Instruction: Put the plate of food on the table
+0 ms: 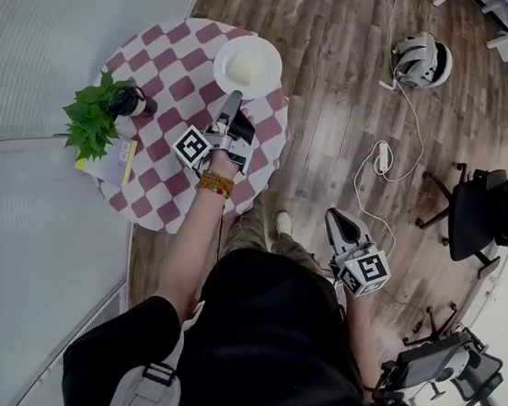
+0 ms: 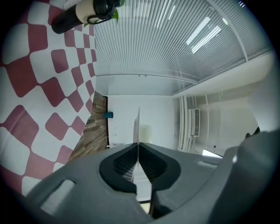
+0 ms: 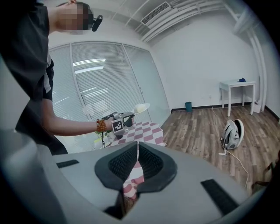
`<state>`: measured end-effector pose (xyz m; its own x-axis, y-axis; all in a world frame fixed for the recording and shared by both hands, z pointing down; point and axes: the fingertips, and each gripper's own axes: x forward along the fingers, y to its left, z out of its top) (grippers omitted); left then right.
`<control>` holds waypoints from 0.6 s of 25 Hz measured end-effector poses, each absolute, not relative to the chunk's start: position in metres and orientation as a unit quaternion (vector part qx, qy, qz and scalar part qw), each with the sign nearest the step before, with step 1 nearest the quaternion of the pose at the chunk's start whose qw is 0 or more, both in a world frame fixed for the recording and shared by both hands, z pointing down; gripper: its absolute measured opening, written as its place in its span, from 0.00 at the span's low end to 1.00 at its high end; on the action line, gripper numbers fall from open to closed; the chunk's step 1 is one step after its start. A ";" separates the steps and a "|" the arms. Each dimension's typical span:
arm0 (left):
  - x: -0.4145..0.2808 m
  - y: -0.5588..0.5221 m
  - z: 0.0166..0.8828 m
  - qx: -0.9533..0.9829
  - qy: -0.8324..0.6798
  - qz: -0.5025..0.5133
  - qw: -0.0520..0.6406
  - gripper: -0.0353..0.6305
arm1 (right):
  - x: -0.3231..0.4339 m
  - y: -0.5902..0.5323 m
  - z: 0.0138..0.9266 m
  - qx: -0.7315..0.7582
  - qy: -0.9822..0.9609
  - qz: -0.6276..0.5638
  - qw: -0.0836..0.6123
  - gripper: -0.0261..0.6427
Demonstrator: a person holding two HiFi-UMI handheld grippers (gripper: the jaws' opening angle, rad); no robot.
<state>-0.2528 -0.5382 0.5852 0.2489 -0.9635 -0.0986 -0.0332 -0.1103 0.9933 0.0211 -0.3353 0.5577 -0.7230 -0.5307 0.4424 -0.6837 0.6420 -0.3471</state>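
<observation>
A white plate with a pale mound of food hangs over the far edge of the round table, which has a red-and-white checked cloth. My left gripper is shut on the plate's near rim. In the left gripper view the plate shows edge-on as a thin line between the closed jaws of the left gripper. The right gripper view shows the plate held a little above the table. My right gripper hangs by the person's right leg, shut and empty; its jaws meet with nothing between them.
A green plant, a black and cream cup and a yellow-edged paper sit on the table's left side. A glass wall with blinds runs along the left. On the wood floor lie a white device and its cable; a black office chair stands at right.
</observation>
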 end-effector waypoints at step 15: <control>-0.290 -0.617 0.706 0.526 -0.475 -0.427 0.561 0.07 | 0.023 -0.329 0.562 0.386 -0.865 0.273 0.170 0.06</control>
